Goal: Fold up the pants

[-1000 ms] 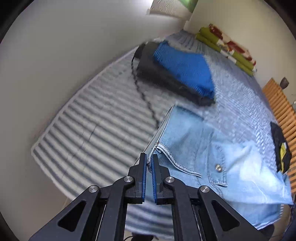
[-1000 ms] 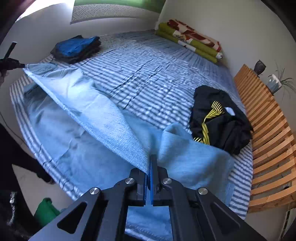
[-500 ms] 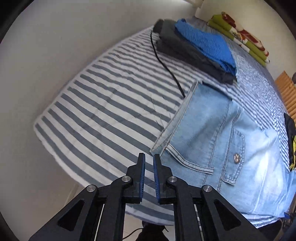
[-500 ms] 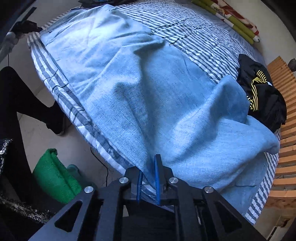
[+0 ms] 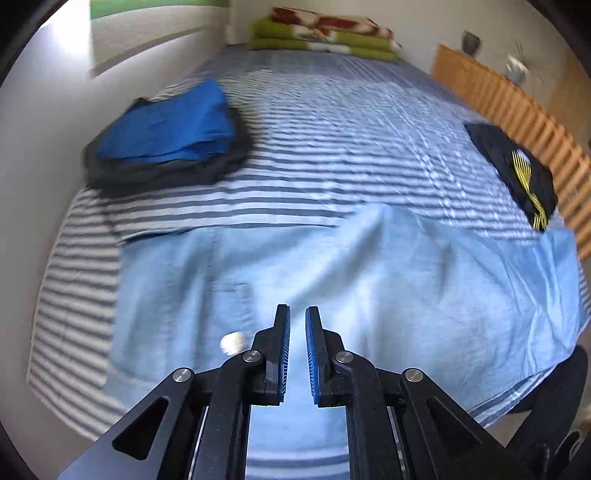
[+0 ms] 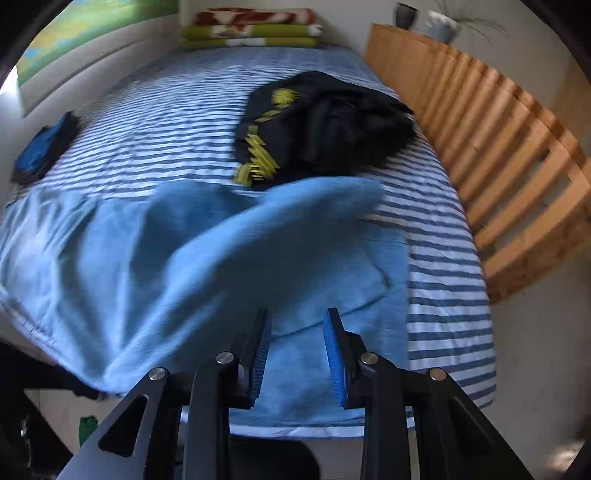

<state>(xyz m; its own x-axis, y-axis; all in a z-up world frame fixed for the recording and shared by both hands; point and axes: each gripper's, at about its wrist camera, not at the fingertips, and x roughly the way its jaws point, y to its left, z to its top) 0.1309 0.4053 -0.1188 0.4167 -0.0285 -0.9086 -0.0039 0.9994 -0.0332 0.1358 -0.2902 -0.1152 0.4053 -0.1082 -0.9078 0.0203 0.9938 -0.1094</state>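
The jeans (image 5: 369, 295) lie spread across the near end of the bed (image 5: 332, 147), over its blue and white striped cover, with the lower edge hanging a little past the mattress edge. They are light blue denim. On the left side a metal button (image 5: 232, 342) shows beside the left tool (image 5: 297, 350); on the right a leg (image 6: 258, 240) is folded over on top of the rest of the cloth and lies in a soft hump.

The left tool hovers over the denim with its blue pads a narrow gap apart and nothing pinched between them. The right tool (image 6: 297, 354) has a wider gap, its jaws having just been opening, and the cloth sits below the pads, not gripped.

Further up the bed on the left is a folded stack of clothes (image 5: 166, 140), blue on top of dark grey. On the right, just beyond the jeans, lies a crumpled black garment (image 6: 325, 125) with yellow stripes. A folded blanket (image 6: 251, 33) in green, red and white rests at the far end against the wall. A wooden slatted frame (image 6: 498, 166) runs along the bed's right side, and two vases (image 6: 424, 18) stand behind it. Both views are blurred, so finer detail is hard to read.
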